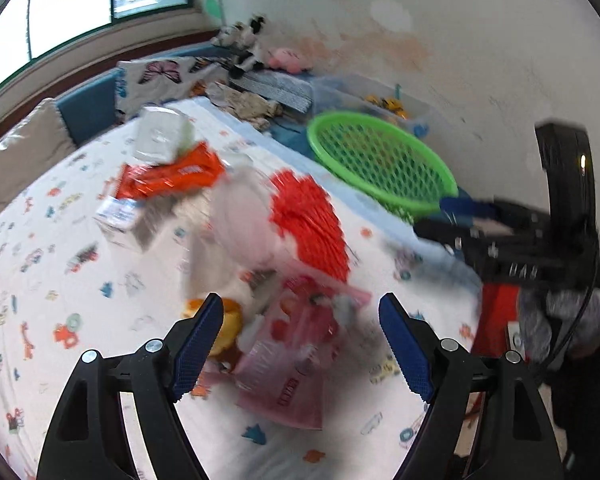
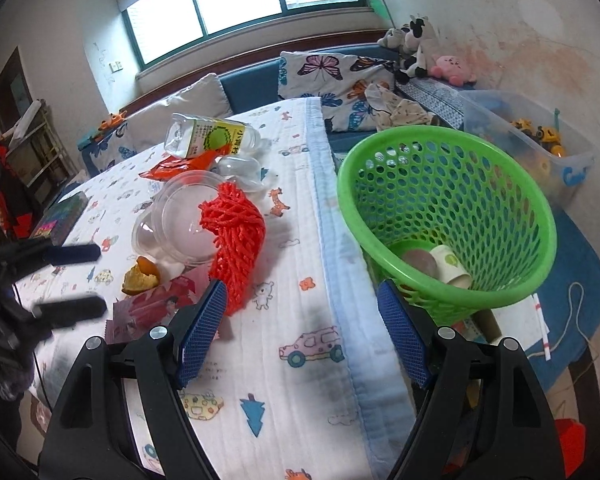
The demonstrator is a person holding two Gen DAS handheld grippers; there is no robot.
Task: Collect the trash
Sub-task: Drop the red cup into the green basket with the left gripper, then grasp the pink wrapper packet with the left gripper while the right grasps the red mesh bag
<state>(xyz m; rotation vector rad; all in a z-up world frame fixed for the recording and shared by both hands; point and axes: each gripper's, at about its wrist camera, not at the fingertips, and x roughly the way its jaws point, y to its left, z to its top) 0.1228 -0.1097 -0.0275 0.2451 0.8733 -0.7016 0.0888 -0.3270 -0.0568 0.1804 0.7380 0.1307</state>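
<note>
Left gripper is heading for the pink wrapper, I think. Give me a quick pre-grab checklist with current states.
1. Left gripper open: ok, jaws wide apart and empty.
2. Pink wrapper between the jaws: ok, it lies ahead of them on the printed sheet.
3. Orange peel out of the pinch: not ok, it sits right beside the wrapper near the left finger.
4. Right gripper free: ok, open and empty.
5. Green basket ready: ok, open top, a paper cup already inside.
6. Left view sharp enough to judge contact: cannot tell, it is motion-blurred.

Perforated glossy plastic basket (image 2: 452,216), quilted cloth (image 2: 300,332)
</note>
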